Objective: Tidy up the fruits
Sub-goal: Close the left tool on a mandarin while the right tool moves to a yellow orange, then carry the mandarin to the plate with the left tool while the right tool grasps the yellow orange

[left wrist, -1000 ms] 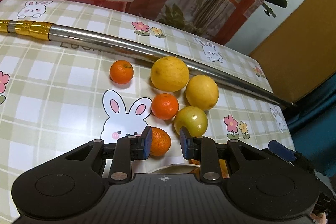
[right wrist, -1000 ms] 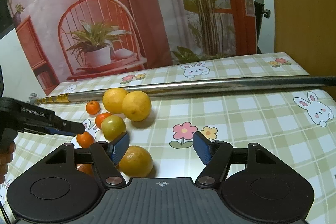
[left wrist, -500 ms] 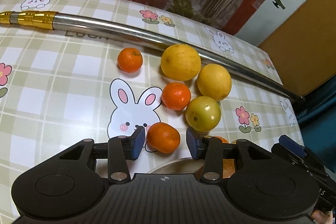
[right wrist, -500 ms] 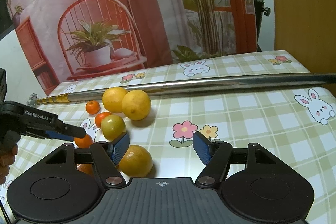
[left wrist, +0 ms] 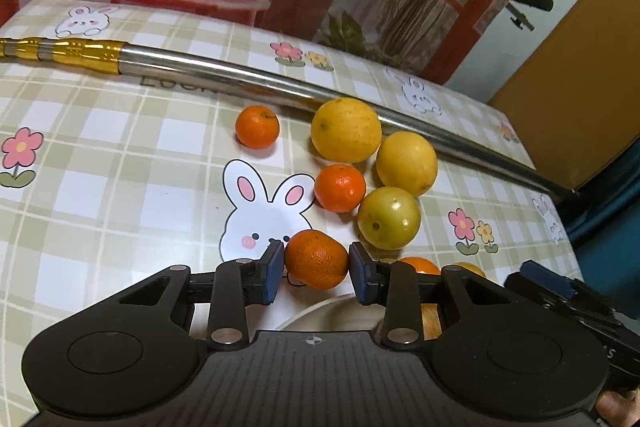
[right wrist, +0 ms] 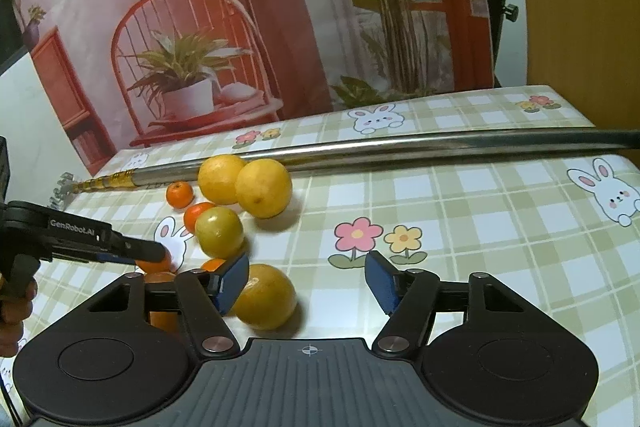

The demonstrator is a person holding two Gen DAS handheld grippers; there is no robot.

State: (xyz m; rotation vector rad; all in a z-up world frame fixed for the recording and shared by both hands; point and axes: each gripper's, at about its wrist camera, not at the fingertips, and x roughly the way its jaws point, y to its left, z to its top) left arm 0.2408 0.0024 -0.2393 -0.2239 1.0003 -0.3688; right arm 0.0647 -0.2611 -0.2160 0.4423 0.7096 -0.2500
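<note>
The left gripper [left wrist: 316, 267] has its blue pads closing in on a small wrinkly orange mandarin [left wrist: 316, 259] that sits on the bunny-print checked tablecloth [left wrist: 100, 187], right at a white plate's rim [left wrist: 316, 311]; can't tell if they're actually pressing on it yet. The right gripper [right wrist: 307, 283] hangs released, its left pad just beside a round yellow-orange citrus fruit [right wrist: 266, 297] on the cloth.

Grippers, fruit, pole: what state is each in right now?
Left gripper: jaws just closing, pads on the mandarin.
Right gripper: open, holding nothing.
Large orange: loose on tablecloth beside right gripper's finger.
Metal pole: lying flat on tablecloth.
</note>
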